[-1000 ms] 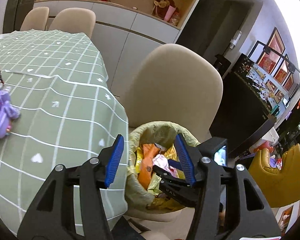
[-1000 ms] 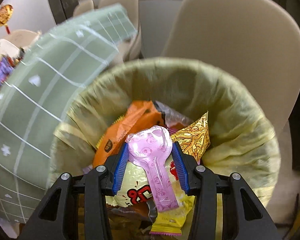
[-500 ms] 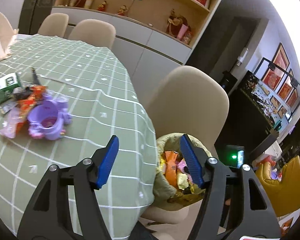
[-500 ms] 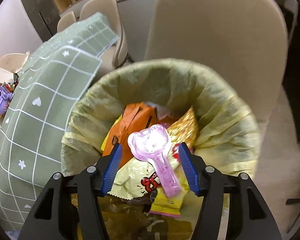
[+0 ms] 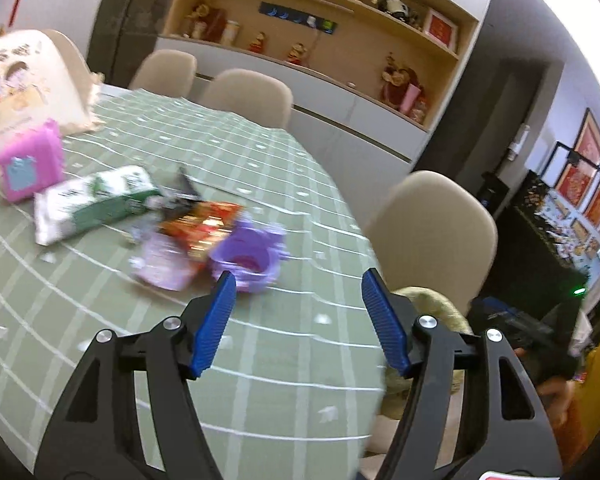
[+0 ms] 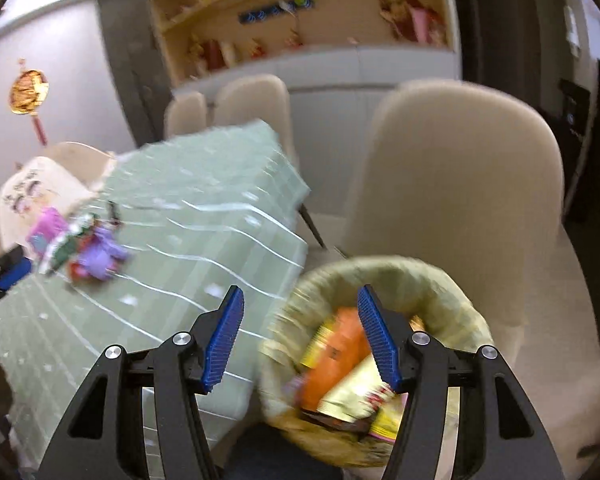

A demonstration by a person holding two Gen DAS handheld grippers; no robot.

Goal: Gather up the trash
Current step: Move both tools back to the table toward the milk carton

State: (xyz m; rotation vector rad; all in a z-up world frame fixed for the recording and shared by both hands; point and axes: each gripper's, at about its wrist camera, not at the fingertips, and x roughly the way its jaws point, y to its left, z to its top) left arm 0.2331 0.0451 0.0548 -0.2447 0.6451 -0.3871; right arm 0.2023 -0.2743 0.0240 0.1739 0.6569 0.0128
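Green checked cloth covers the table (image 5: 284, 360), and trash is left on it: a red wrapper (image 5: 204, 228), a purple cup (image 5: 248, 256) and a green-white pack (image 5: 96, 204) clustered at its far left. Your bin (image 6: 380, 280), just right of the table, already holds wrappers. Both the left claw (image 5: 296, 320) and the right claw (image 6: 300, 332) gape wide, holding nothing.
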